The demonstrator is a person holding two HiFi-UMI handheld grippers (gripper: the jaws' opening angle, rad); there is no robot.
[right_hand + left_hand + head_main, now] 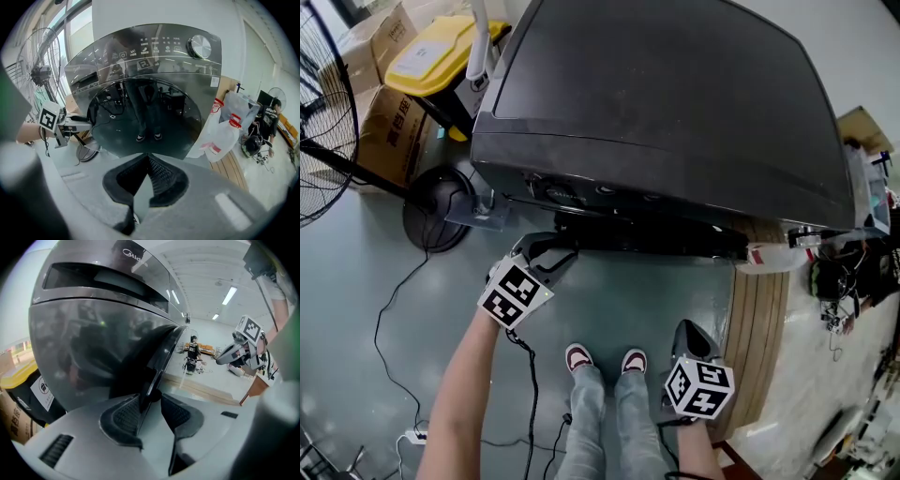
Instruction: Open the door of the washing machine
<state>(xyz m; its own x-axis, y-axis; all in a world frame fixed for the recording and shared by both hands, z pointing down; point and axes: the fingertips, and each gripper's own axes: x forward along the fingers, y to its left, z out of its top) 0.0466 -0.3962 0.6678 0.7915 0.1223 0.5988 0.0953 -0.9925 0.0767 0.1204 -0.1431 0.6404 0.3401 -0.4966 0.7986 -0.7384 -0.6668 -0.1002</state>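
Note:
The dark grey washing machine [675,94] stands in front of me, its round glass door [145,117] facing me. My left gripper [558,251] is at the door's left edge below the control panel. In the left gripper view the door's edge [161,357] runs down between the pads, and the left gripper [151,404] is shut on it. My right gripper [686,330] hangs back near my right shoe, away from the machine. In its own view the right gripper [147,161] has its pads meeting at the tips with nothing between them.
A standing fan [319,112] with a round base [436,206] is at the left, beside cardboard boxes [394,131] and a yellow bin [441,52]. A wooden pallet [759,319] and white plastic bags [225,131] lie right of the machine. Cables [394,309] trail over the floor.

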